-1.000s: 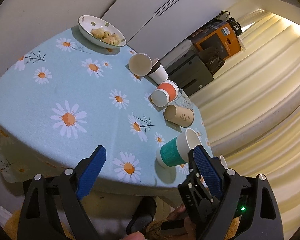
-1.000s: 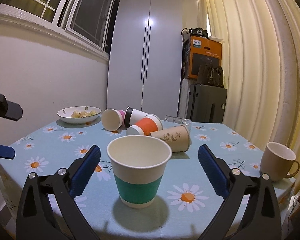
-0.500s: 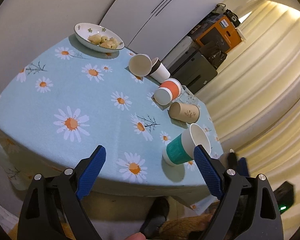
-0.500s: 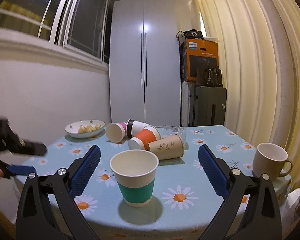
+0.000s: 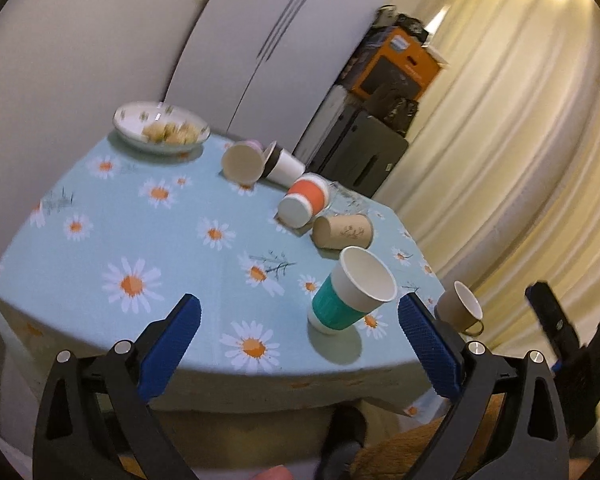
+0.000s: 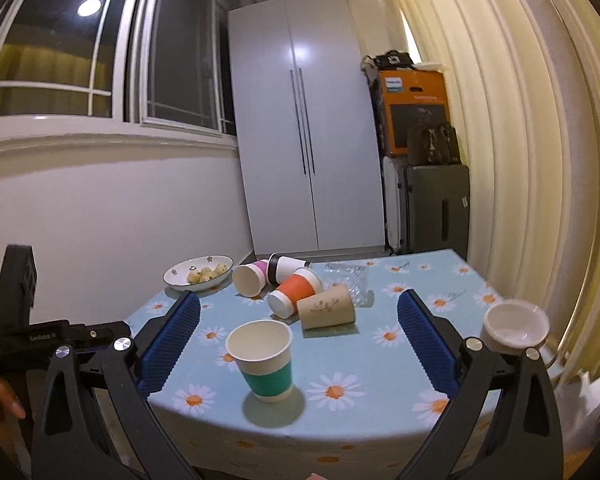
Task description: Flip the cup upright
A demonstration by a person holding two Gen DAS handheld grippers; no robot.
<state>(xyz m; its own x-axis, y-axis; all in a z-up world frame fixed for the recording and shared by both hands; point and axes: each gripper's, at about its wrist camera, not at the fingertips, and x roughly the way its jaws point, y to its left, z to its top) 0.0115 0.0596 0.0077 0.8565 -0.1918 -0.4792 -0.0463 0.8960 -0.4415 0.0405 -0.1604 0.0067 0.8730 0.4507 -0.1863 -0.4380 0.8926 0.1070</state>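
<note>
**Teal cup upright on surface; both claws released**

The surface (image 6: 452,280), covered by a light-blue daisy-print cloth, carried all items. The left claw (image 5: 300,344) was held back off the near edge of the surface, its blue pads spread wide with nothing between them. The right claw (image 6: 298,344) was likewise held back from the near edge, pads spread wide and gripping nothing.

A white bowl (image 6: 180,278) holding pale food pieces sat at the far left corner. A beige ceramic mug (image 5: 460,312) stood upright near the right edge.

The teal-banded paper cup (image 6: 266,360) stood upright, mouth up, near the front edge, apart from both claws. Behind it lay four paper cups on their sides: a brown printed cup (image 6: 326,312) nearest, an orange-banded cup (image 6: 294,294) touching it, then a pink-banded cup (image 6: 250,280) and a black-banded cup (image 6: 286,266) side by side. A clear crumpled plastic item (image 6: 350,282) lay just beside the brown cup.
</note>
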